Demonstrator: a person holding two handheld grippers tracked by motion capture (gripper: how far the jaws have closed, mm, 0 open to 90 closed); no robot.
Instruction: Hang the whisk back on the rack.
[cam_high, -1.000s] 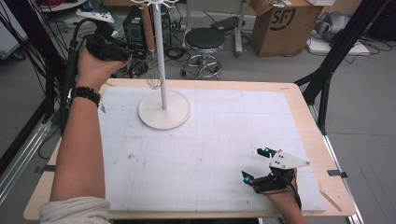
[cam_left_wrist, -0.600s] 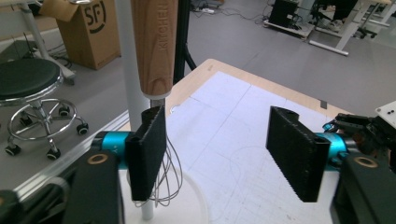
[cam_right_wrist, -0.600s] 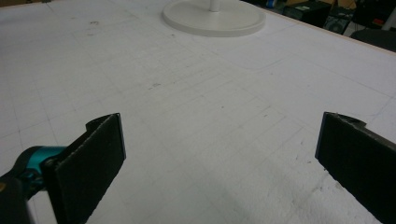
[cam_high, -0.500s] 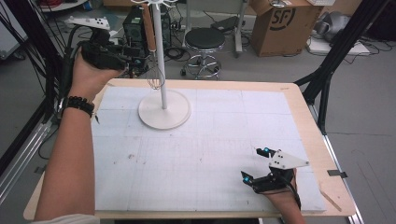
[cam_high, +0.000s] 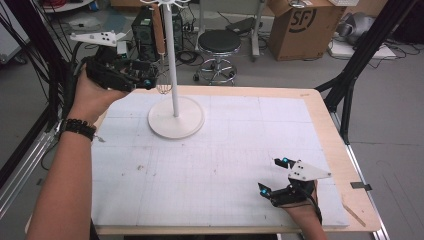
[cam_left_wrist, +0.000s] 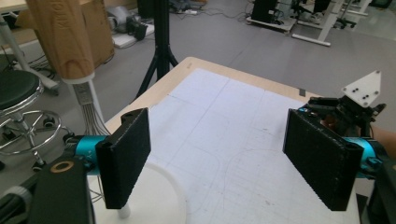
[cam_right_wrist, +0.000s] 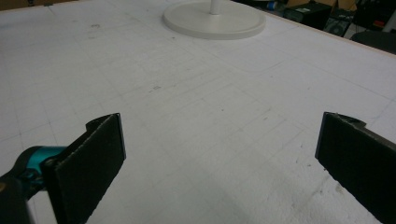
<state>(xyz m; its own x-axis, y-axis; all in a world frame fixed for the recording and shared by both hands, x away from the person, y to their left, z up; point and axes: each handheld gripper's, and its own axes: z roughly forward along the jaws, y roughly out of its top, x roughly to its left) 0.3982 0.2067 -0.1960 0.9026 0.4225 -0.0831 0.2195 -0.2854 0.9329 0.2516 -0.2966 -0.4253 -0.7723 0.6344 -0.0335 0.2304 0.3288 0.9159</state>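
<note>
Beside the whisk (cam_high: 161, 55) at the table's far edge (cam_high: 240, 89), left tongs (cam_high: 148, 81) have just spread, empty; right tongs (cam_high: 272, 176) gape.

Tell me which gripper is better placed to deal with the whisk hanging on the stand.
Left. The left gripper is up beside the whisk on the white stand; its jaws have just been opening, nothing between them. The right gripper sits open, low at the table's near edge.

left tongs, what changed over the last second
The left tongs drew back from the whisk hanging on the white stand, toward the table's left edge; their jaws have just been opening, nothing between them. Whisk, stand and the right tongs stayed put.
</note>
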